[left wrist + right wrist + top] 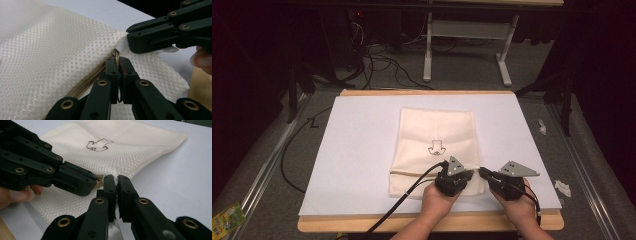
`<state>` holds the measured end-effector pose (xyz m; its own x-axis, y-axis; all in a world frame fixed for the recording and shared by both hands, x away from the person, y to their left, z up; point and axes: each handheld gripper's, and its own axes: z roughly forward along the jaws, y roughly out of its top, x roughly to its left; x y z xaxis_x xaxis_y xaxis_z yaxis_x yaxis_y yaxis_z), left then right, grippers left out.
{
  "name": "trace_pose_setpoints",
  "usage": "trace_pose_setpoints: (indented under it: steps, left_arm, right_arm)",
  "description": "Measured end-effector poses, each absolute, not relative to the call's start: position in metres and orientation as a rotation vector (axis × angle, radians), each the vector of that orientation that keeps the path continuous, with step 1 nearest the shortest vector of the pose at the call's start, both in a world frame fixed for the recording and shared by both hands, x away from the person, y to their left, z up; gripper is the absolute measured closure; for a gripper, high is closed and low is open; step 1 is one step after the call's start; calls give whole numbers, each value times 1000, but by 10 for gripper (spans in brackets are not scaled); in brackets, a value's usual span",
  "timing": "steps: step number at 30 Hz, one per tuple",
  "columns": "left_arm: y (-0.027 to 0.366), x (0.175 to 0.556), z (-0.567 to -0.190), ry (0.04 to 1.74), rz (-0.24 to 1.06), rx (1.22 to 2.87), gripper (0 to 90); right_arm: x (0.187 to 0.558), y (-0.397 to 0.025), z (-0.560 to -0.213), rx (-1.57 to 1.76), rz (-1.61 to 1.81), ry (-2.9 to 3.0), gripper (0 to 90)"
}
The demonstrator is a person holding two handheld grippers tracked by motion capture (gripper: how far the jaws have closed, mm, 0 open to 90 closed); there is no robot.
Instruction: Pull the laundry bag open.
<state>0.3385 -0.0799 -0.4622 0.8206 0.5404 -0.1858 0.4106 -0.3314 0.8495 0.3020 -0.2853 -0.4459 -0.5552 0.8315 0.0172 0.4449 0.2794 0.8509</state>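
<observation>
A cream mesh bag with a small dark drawing lies flat on a white sheet. Its tan zipper runs across the near end. My left gripper sits at the bag's near right corner. In the left gripper view its jaws are shut on the zipper pull. My right gripper faces it from the right, almost touching. In the right gripper view it is shut on the bag's edge at the zipper's end. The left gripper is beside it.
The white sheet covers a wooden table with bare room left of the bag. The left gripper's cable trails over the bag's near edge. Cables and white table legs stand beyond; paper scraps lie at the right.
</observation>
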Motion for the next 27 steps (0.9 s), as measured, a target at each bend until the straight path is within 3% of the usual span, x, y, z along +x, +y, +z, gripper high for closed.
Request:
trace_pose_setpoints:
  steps: [9, 10, 11, 13, 20, 27]
  left_arm:
    - [-72, 338, -467, 744, 145, 1933, 880]
    - [-69, 340, -469, 776, 170, 1945, 882]
    - [-50, 349, -479, 874, 115, 1908, 882]
    - [-43, 349, -478, 878, 105, 1885, 881]
    - [-33, 346, -474, 835, 151, 1961, 880]
    - [-3, 350, -474, 896, 182, 1987, 880]
  right_arm:
    - [302, -284, -444, 1154, 1198, 2131, 875]
    - [302, -283, -444, 1152, 1197, 2137, 877]
    - [302, -294, -439, 1199, 1222, 2059, 878]
    - [304, -304, -438, 1232, 1253, 2040, 877]
    - [304, -311, -440, 1231, 1250, 2045, 874]
    - [305, -317, -440, 1268, 1238, 2019, 874]
